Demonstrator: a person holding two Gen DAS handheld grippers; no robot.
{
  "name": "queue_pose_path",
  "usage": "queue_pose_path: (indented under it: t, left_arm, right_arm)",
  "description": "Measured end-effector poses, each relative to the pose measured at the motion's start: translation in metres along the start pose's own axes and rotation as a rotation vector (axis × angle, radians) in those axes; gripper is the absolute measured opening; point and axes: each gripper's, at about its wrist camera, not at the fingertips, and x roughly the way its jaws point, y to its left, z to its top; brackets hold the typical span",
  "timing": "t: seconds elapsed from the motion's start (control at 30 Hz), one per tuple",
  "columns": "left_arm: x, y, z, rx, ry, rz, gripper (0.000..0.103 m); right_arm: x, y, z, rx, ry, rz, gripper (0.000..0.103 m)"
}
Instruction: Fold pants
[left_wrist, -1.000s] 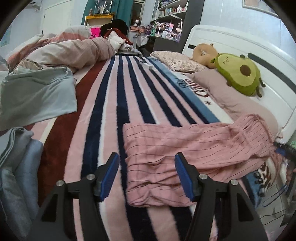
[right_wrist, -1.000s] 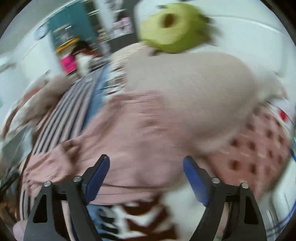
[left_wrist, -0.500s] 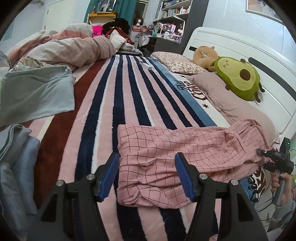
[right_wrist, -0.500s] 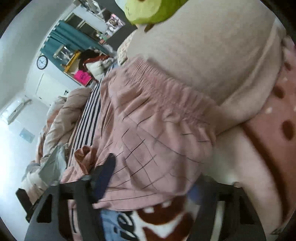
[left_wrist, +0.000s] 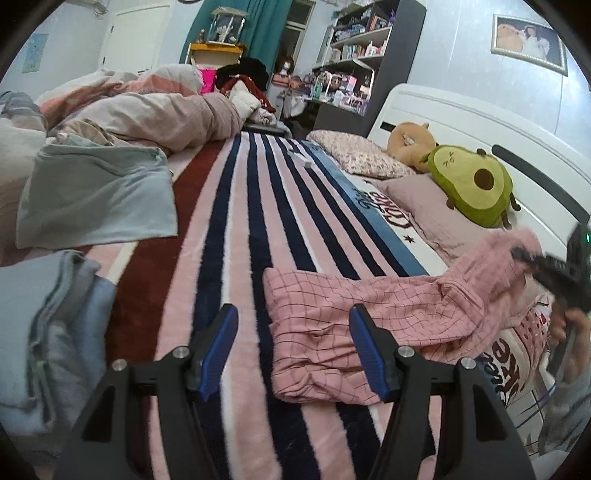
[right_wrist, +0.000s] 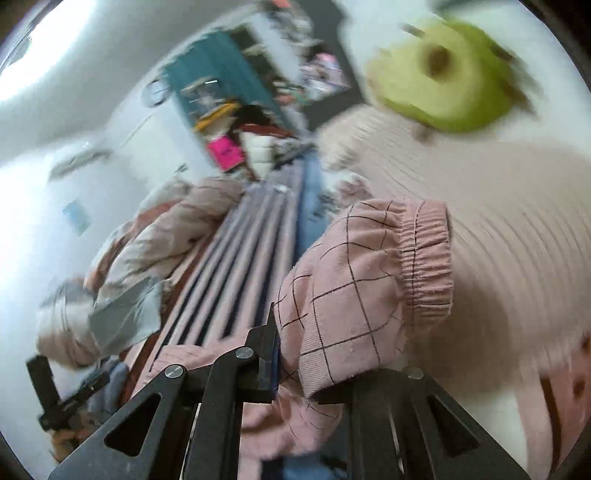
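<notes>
Pink checked pants (right_wrist: 354, 288) in closing right tool (right_wrist: 295, 365), waistband (right_wrist: 426, 258) bunched.

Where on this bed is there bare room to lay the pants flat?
The striped blanket lies bare between the grey-green cloth and the pillows, beyond the pink checked pants. It is crowded left, with folded blue clothes and heaped duvet.
</notes>
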Motion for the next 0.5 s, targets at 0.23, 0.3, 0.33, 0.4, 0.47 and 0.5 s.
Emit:
queue_pose_path:
  t: [0.23,0.3,0.33,0.4,0.47,0.5]
  left_arm:
    - [-0.019,0.014,-0.005,-0.008,-0.029,0.013,0.058]
    - [-0.02,0.019,-0.007,-0.02,-0.027,0.014,0.058]
    - [-0.021,0.02,-0.008,-0.022,-0.025,0.015,0.058]
    - [-0.02,0.022,-0.011,-0.026,-0.016,0.015,0.058]
    - [-0.017,0.023,-0.013,-0.03,-0.005,0.004,0.059]
    - [-0.015,0.022,-0.014,-0.031,0.003,-0.008,0.06]
  right_arm:
    - [0.092,0.136,-0.019,-0.358,0.19,0.219,0.007]
    - [0.128,0.166,-0.052,-0.444,0.334,0.278,0.007]
    - [0.137,0.172,-0.063,-0.467,0.379,0.289,0.007]
    - [0.156,0.185,-0.099,-0.535,0.5,0.309,0.007]
    - [0.164,0.189,-0.127,-0.605,0.563,0.299,0.012]
    - [0.162,0.189,-0.131,-0.62,0.56,0.303,0.016]
